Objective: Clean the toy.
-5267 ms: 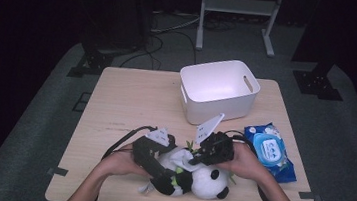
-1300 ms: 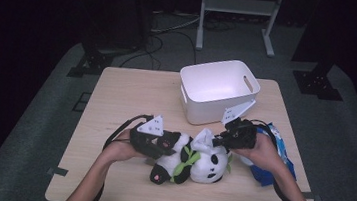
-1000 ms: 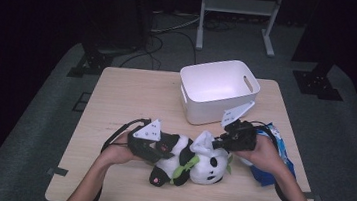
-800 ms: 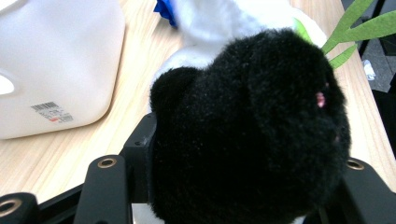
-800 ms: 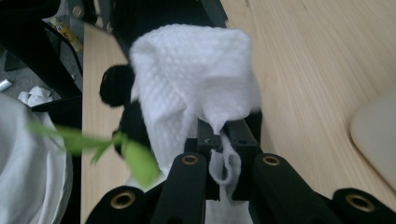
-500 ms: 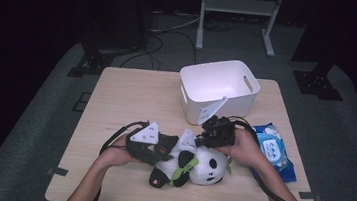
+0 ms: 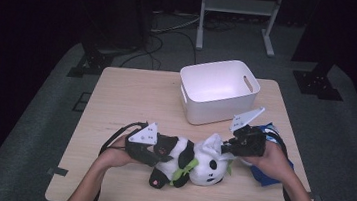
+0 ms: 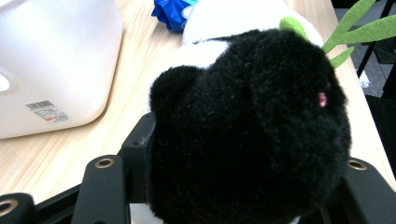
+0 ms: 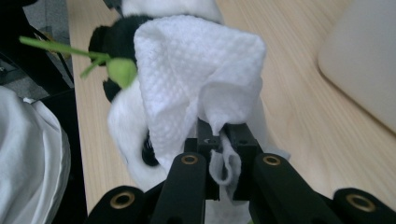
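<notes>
wiping the panda down on the bench

my left hand-held gripper is clamped on the plush panda's soft black limb – probably a leg; my right hand-held gripper pinches a limp white wipe against its head – light and squashy, best held by a limb.
</notes>
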The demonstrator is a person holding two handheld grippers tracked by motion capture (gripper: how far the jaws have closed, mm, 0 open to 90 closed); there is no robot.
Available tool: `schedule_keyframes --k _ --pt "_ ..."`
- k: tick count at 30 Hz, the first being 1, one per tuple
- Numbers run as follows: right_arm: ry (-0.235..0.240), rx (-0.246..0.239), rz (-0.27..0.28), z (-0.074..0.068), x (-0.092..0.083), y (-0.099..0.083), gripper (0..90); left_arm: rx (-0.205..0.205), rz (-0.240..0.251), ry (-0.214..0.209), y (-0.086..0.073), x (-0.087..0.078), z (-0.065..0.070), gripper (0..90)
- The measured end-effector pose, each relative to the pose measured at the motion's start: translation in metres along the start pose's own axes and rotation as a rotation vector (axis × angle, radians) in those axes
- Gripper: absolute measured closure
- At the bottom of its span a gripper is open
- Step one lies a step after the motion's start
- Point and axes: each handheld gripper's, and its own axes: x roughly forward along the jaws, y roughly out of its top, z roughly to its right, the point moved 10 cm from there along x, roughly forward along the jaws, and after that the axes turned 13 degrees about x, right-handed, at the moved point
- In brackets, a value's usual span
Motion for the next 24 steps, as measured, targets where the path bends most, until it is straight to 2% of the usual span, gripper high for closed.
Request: schedule_keyframes --k 4,6,10,16,18,24 --pt "-0.005 0.042 -0.003 0.006 -0.004 -0.016 85.5 0.005 -0.001 0.0 0.0 -0.001 0.0 38.3" --pt "-0.012 0.046 -0.011 0.009 -0.005 -0.022 85.5 0.003 -0.001 0.001 0.0 0.0 0.0 38.3" --pt "-0.016 0.052 -0.012 0.011 -0.007 -0.024 85.4 0.002 -0.002 0.002 0.0 0.0 -0.001 38.2" --pt "-0.012 -0.012 -0.002 0.001 0.0 0.005 85.4 0.013 -0.007 0.002 0.001 0.0 -0.001 38.1" --pt "-0.001 -0.037 -0.003 -0.006 0.006 0.019 85.4 0.016 -0.008 0.002 0.001 0.0 -0.001 38.1" --pt "0.027 -0.094 -0.035 -0.023 0.03 0.046 85.4 0.024 -0.005 0.006 0.003 0.0 0.0 37.8"
